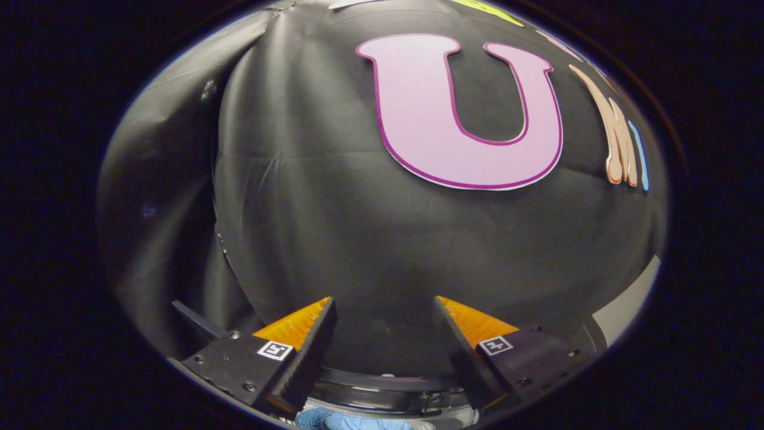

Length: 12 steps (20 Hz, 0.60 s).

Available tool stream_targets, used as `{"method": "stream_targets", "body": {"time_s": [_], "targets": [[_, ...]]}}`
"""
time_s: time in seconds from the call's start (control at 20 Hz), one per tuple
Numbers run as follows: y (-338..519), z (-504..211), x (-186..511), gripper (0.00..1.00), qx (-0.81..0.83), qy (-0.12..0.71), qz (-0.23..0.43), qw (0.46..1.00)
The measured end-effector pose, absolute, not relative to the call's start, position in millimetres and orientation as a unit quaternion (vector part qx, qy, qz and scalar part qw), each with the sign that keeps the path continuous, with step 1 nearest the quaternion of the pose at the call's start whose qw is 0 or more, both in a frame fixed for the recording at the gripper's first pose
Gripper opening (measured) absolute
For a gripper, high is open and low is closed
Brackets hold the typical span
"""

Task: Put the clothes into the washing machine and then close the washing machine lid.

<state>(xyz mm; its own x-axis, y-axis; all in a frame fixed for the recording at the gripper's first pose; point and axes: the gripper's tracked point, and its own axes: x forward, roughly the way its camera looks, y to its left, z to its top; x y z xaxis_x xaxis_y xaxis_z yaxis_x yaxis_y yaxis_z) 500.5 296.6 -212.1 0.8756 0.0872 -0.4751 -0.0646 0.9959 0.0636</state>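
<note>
Jaws point(385, 334) stand apart, gripping nothing, aimed at booth wall; blue cloth point(349, 421) below, likely awaiting pickup.

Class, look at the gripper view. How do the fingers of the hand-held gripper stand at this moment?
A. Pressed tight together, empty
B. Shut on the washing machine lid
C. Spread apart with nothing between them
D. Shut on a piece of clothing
C: the hand-held gripper has its fingers set apart, with only the booth's black cloth wall seen through the gap.

Gripper point(385, 310) fingers point(310, 352) spread apart, nothing between them.
</note>
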Motion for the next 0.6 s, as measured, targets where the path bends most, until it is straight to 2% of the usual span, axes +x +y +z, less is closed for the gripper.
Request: {"method": "stream_targets", "body": {"time_s": [0.35,0.6], "targets": [[297.1,-209.8,500.7,0.97,0.022,0.244,0.047,0.969],[298.2,-212.9,500.2,0.97,0.029,0.269,0.078,0.960]]}}
